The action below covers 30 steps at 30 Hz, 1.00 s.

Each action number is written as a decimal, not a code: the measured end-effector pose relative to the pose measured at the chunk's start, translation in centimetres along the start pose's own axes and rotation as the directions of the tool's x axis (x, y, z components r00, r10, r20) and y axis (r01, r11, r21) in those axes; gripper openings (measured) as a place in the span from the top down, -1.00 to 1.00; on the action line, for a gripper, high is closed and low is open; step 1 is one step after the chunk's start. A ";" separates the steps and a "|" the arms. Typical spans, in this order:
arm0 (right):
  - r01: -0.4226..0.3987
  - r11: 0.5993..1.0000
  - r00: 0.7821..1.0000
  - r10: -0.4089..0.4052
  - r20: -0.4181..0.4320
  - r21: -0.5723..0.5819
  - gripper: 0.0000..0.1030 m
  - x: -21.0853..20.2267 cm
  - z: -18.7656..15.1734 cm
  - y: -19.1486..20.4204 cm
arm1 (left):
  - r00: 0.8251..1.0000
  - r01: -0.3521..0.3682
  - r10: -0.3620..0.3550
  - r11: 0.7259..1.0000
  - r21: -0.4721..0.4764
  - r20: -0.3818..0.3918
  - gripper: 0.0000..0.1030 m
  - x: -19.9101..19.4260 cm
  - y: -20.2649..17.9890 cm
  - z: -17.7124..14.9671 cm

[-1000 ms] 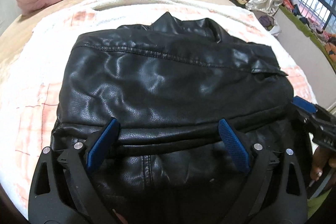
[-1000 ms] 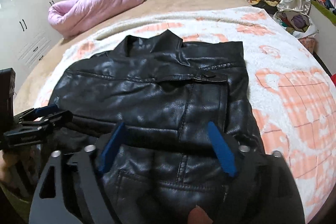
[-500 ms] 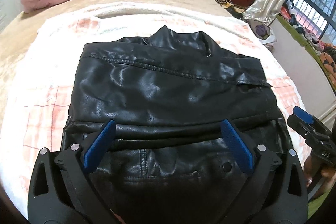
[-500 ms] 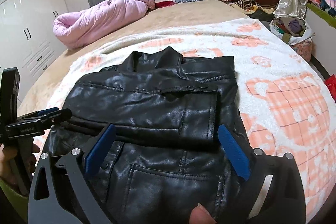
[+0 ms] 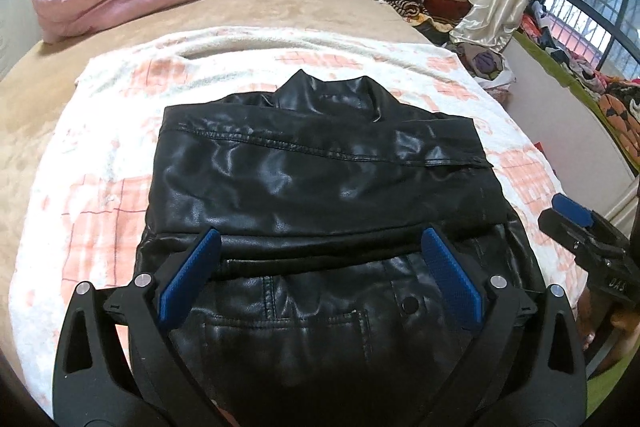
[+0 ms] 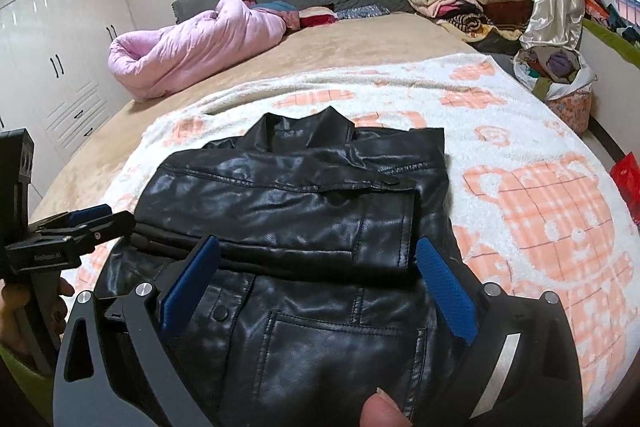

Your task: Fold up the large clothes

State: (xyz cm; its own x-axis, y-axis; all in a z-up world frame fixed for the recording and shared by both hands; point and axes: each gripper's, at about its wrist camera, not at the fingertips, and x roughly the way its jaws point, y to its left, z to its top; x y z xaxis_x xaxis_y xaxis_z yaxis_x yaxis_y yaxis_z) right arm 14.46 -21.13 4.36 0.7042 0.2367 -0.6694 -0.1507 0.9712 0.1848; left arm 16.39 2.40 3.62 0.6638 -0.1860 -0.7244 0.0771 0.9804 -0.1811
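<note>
Both grippers [image 5: 320, 279] [image 6: 318, 285], spread wide, have backed off the jacket [image 5: 320, 187].

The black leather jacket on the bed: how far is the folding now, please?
Done: the black leather jacket lies on the white and orange blanket with its sleeves folded across the body into a rectangle. In hand: nothing; the left gripper and right gripper are both open above the hem. Left: probably the hem still needs folding up towards the collar, since the pocket end lies flat.

Tan bed [image 6: 360, 39] under white-and-orange blanket [image 6: 540, 155], black leather jacket [image 6: 304, 211], pink quilt [image 6: 192, 47].
</note>
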 end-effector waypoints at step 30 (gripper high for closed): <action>-0.052 0.996 0.999 0.052 0.004 -0.072 -0.91 -6.5 -4.1 1.7 | 0.998 -0.035 0.035 0.999 0.000 0.043 -0.82 -5.8 0.5 -4.9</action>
State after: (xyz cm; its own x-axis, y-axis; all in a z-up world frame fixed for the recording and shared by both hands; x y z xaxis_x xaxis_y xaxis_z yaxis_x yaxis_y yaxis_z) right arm 6.78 -20.89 6.13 0.6979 0.2870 -0.6562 -0.2369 0.9571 0.1667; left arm 8.94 3.64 4.44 0.6976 -0.1485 -0.7010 0.0538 0.9864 -0.1554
